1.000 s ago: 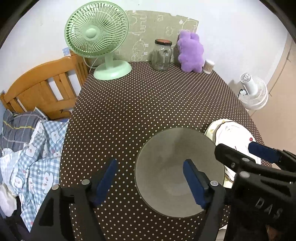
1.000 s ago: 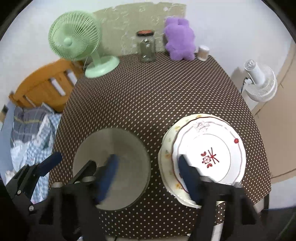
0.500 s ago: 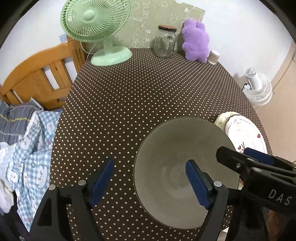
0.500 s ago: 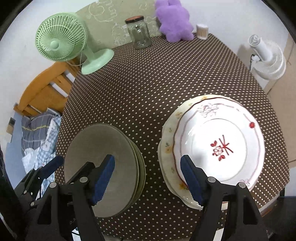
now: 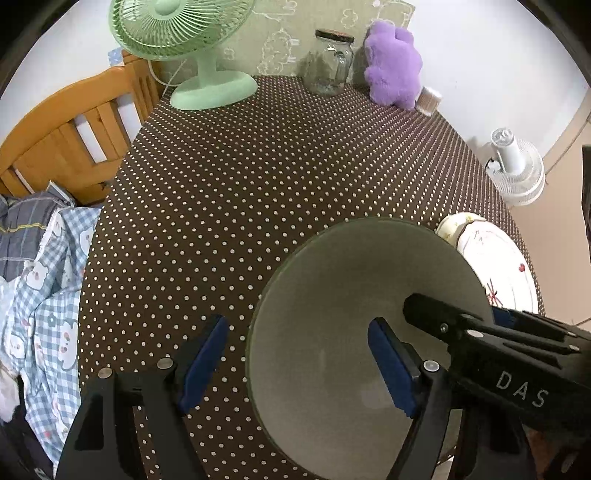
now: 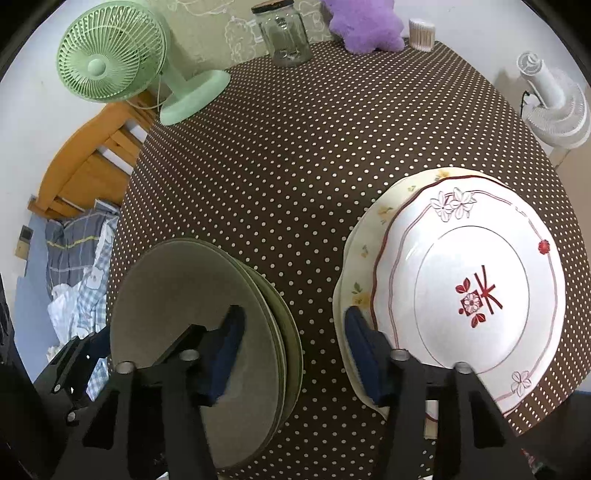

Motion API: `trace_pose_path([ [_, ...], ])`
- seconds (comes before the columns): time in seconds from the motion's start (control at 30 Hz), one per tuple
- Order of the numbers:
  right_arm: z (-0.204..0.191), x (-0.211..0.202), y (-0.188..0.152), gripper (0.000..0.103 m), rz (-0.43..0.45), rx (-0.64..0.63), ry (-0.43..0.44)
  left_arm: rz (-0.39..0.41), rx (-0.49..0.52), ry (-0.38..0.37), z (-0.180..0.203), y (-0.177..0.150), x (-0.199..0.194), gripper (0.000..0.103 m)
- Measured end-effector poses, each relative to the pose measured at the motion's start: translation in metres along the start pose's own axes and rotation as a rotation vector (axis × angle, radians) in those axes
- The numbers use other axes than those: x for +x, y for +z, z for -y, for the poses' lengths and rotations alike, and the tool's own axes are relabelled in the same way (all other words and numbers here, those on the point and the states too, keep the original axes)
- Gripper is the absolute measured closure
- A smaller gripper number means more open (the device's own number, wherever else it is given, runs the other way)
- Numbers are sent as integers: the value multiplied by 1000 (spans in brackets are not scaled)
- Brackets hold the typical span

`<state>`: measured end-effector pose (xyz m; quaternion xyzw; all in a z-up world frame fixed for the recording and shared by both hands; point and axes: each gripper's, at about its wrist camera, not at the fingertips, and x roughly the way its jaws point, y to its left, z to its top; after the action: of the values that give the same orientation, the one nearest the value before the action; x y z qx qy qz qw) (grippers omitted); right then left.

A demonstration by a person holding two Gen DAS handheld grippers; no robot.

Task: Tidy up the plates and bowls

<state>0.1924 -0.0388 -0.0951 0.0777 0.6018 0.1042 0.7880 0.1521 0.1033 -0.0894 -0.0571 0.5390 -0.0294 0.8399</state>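
Grey-green bowls (image 6: 207,332) sit nested in one stack at the near left of the desk (image 6: 314,155); several rims show at its 3 o'clock edge, so the nesting looks already done. The top bowl is empty.

Just beside them, at 3 o'clock, stand the plates: a white plate with red flowers (image 6: 476,291) lies on a cream plate (image 6: 369,236), slightly off-centre toward 3 o'clock. Nothing lies on the top plate.

Left tongs (image 5: 295,354): wide apart, astride the stack's 9 o'clock rim, one pad inside the bowl, one outside, neither visibly pressing. Holding nothing.

Right tongs (image 6: 291,343): jaws closing; left pad blurred over the bowls' 3 o'clock rim, right pad at the cream plate's 8 o'clock edge. Only bare cloth lies between; no grip seen.

Judgement: both sit low, probably to straighten a pile.

At 12 o'clock, well apart: glass jar (image 6: 284,37), apparently empty; green fan (image 6: 110,62); purple plush (image 6: 365,26).
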Motion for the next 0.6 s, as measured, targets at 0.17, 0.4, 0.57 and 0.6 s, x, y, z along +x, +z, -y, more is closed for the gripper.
trace_pose_path([
  [0.17, -1, 9, -1, 57, -25, 2, 11, -30, -8, -13, -1, -1, 8, 26],
  [0.4, -5, 18, -2, 60, -55, 2, 24, -60, -12, -36, -5, -5, 12, 33],
  [0.57, -12, 22, -4, 68, -68, -13, 38, -67, -12, -58, -1, -7, 11, 41],
  [0.6, -14, 22, -3, 71, -68, -19, 40, -66, -11, -63, 0, -8, 11, 45],
])
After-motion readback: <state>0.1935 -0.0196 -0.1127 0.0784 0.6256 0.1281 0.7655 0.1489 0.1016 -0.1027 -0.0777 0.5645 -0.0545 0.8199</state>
